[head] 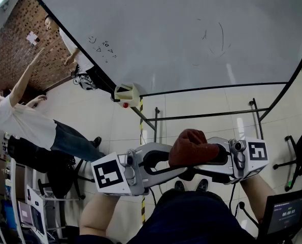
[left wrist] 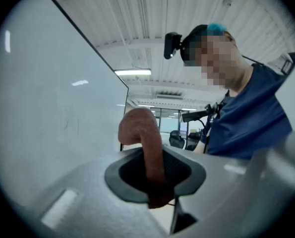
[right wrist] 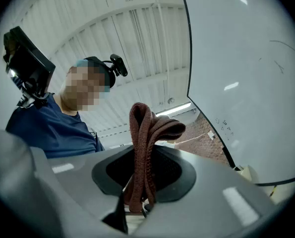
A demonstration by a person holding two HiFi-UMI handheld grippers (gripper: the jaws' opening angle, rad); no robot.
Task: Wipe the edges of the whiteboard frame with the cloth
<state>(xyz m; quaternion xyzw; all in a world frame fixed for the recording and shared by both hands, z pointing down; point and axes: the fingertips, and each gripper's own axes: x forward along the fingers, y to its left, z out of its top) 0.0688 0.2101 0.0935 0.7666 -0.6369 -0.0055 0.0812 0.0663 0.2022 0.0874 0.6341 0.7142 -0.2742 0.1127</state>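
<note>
While the two grippers meet tip to tip close in front of the person's body, the reddish-brown cloth (head: 191,146) sits bunched between them, held off the whiteboard (head: 166,34) and touching none of it; the left gripper (left wrist: 153,176) has its jaws pressed on a single strip of the cloth, which rises between the dark pads and curls over to the left at the top; the right gripper (right wrist: 140,182) pinches a folded, doubled length of the same cloth, its loose end flopping to the right above the jaws; the black whiteboard frame (head: 216,88) runs along the board's lower edge, farther out than the cloth, with the dark metal stand (head: 206,117) beneath it; faint pen marks and small doodles (head: 102,49) show on the white surface; a pale tray-like holder (head: 126,93) hangs at the frame's left corner; at far left a person in a white shirt (head: 19,121) stands with an arm raised against a brick wall (head: 13,44); a small screen (head: 288,212) sits near right.
</note>
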